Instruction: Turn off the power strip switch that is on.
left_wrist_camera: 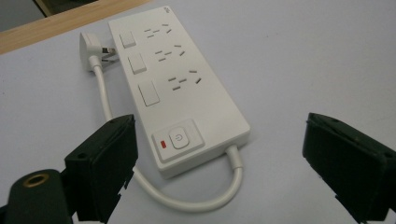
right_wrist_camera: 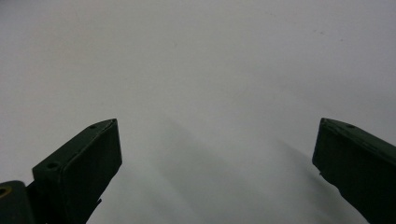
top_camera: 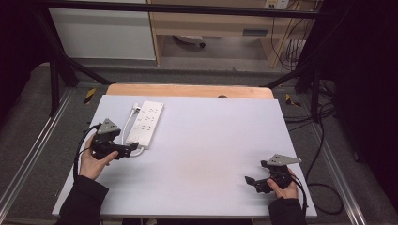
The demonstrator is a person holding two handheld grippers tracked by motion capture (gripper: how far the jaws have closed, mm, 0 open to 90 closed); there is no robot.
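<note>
- The white power strip [left_wrist_camera: 177, 88] lies near the surface's [top_camera: 211, 154] far-left corner; its small corner mark is unreadable.
- The left tool [left_wrist_camera: 219, 154] gapes wide just before the strip's power-symbol button [left_wrist_camera: 179, 138].
- The right tool [right_wrist_camera: 217, 158] gapes wide near the near-right corner.

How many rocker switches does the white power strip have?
3, in a row along one side of the power strip: far, middle, nearest, the last just above the round power button.

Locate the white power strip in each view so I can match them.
High view: power strip lies upper left on the table, just ahead of the left tongs.
Left gripper view: power strip sits centre, its switch end between the open jaws.
Right gripper view: bare table between open jaws.
Shared landmark: the strip's white cable.
</note>
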